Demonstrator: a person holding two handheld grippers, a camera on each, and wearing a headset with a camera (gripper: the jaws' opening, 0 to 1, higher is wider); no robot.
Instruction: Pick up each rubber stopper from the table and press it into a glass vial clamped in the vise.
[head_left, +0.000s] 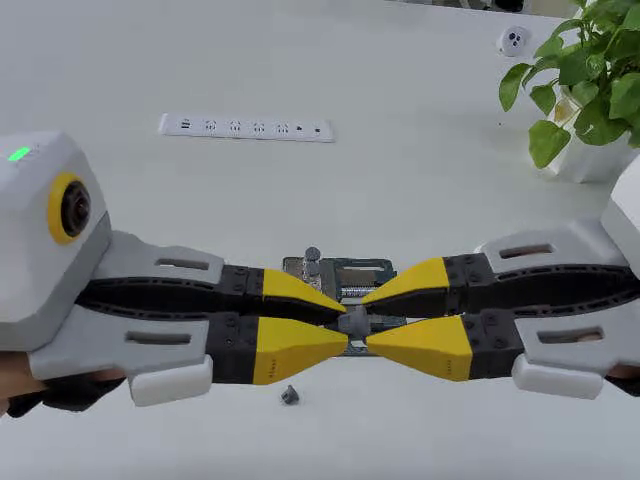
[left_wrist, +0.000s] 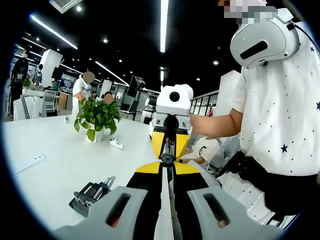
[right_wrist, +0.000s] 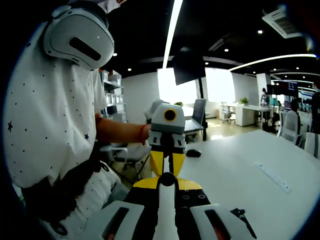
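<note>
My left gripper (head_left: 346, 324) and right gripper (head_left: 365, 322) meet tip to tip above the table's front. Both are shut from opposite sides on one small dark grey rubber stopper (head_left: 355, 322). That stopper appears as a dark ball at the jaw tips in the left gripper view (left_wrist: 167, 159) and the right gripper view (right_wrist: 167, 179). Just behind the tips a small metal vise (head_left: 340, 272) rests on the table, with a grey-capped vial (head_left: 313, 258) upright at its left end. A second stopper (head_left: 290, 395) lies loose on the table in front of the grippers.
A white power strip (head_left: 245, 128) lies at the back left. At the back right stands a potted plant (head_left: 585, 70), with a small white device (head_left: 514, 40) near it. The vise (left_wrist: 90, 195) sits low left in the left gripper view.
</note>
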